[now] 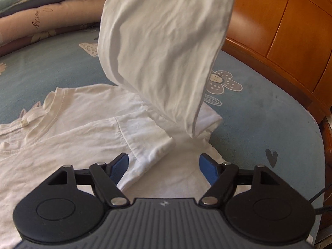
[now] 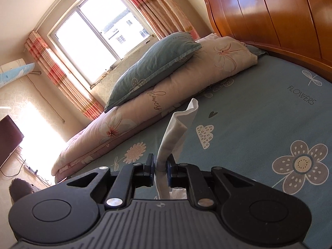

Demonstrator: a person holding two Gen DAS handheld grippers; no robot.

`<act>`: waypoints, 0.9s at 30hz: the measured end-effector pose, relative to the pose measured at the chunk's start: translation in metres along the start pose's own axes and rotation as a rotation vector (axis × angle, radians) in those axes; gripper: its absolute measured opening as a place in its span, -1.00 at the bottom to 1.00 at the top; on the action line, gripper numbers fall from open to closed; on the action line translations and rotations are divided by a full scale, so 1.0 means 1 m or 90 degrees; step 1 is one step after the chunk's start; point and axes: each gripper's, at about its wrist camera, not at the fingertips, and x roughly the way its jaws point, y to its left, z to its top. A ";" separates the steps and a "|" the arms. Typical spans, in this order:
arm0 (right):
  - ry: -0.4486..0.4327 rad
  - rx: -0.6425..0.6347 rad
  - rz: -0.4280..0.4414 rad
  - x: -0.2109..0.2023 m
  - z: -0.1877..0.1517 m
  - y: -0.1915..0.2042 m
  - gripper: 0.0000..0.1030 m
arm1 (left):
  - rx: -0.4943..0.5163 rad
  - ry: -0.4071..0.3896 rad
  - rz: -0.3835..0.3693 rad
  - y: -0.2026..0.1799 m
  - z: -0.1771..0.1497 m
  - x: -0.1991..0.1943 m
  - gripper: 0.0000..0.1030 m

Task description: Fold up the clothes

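- Left wrist view: white T-shirt [image 1: 87, 124] lies flat on the blue flowered bedsheet [image 1: 259, 114], neckline toward the left edge of the frame, a short sleeve pointing toward the wooden headboard [image 1: 280, 31].
- Left gripper [image 1: 164, 168] hovers over the shirt body, jaws spread wide, nothing between the blue pads.
- Lifted part of the shirt (looks like the lower half) hangs in the air above the sleeve, running up out of the top of the frame.
- Right wrist view: right gripper [image 2: 160, 169] nearly pressed together, pinching a bunched white edge of the shirt; cloth stands up past the fingertips.
- Long axis, as I judge it: collar to hem, running left to right across the left view.
- To do the fold well: carry the raised half over toward the collar, keep the edge taut, let the free gripper pin the crease line.
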 end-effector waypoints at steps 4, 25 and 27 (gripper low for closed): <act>0.010 0.005 0.033 0.006 0.000 0.008 -0.74 | -0.020 -0.013 0.038 0.007 -0.003 -0.012 0.44; 0.410 -0.216 0.055 0.184 -0.224 0.117 -0.50 | -0.564 -0.097 0.117 0.198 -0.099 -0.155 0.45; 0.431 -0.215 0.039 0.175 -0.235 0.108 -0.35 | -0.558 -0.089 0.102 0.198 -0.103 -0.148 0.45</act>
